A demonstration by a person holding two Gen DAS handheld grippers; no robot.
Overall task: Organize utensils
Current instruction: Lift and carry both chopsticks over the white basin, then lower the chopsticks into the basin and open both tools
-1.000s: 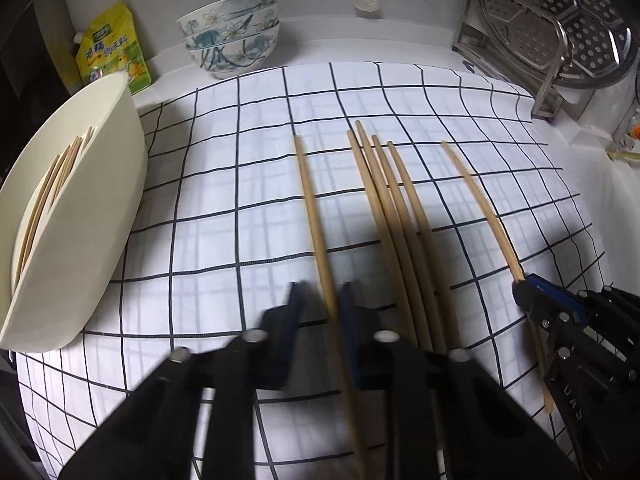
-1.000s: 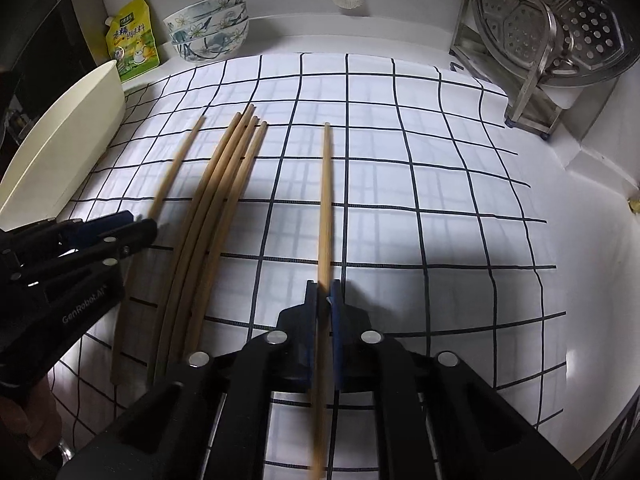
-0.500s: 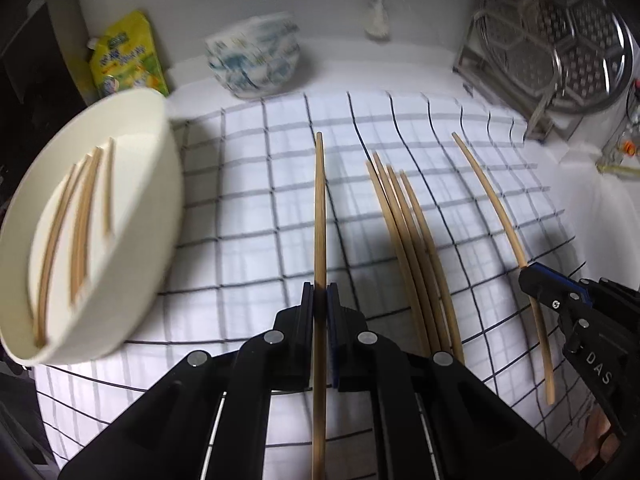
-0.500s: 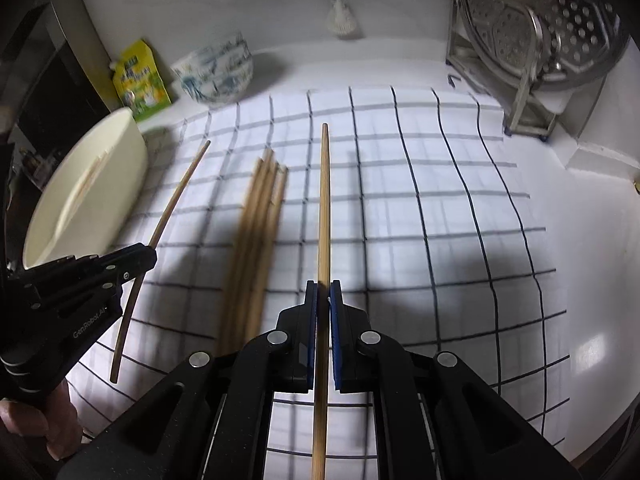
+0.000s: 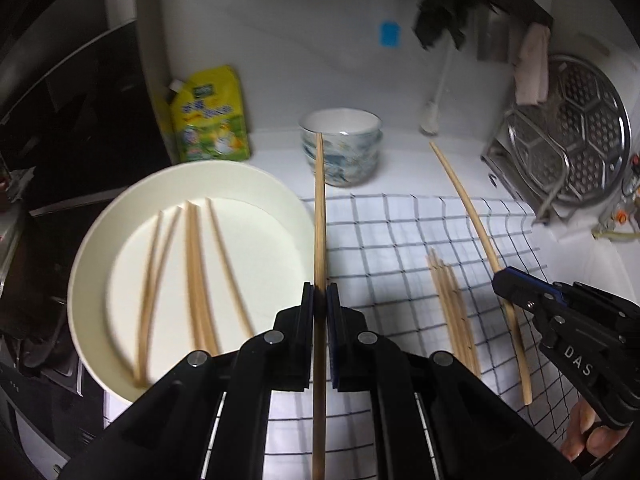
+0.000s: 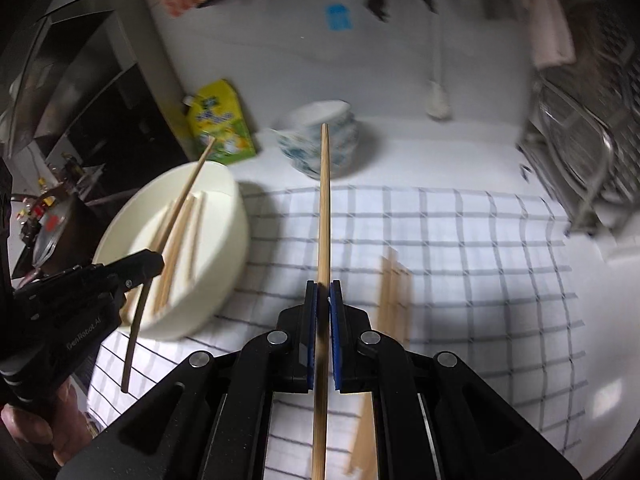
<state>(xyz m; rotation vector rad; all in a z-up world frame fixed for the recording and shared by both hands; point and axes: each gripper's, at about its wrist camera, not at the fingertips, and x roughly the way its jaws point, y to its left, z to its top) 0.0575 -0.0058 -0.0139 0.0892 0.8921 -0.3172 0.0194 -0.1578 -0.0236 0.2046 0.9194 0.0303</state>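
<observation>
- Each gripper now carries one chopstick up in the air. A second ago both sticks still lay on the checked cloth [image 5: 400, 240] with the others.
- The left gripper [image 5: 319, 300] is closed on its chopstick [image 5: 319, 216], which runs up the middle of the left view, its tip in front of the patterned bowls [image 5: 344, 148].
- The right gripper [image 6: 323, 300] is also clamped on a chopstick [image 6: 325, 200], straight up the centre of the right view.
- The white bowl [image 5: 92, 248], before only seen from the side at the left edge, now shows its whole inside at lower left, with several chopsticks already in it.
- A small bundle of chopsticks [image 5: 452, 304] remains on the cloth, right of centre in the left view.
- I think both hands are bringing their sticks toward the white bowl, so the sorting is well on, but the bundle still waits.
- The yellow pouch [image 5: 208, 120] stands behind, in the upper left.
</observation>
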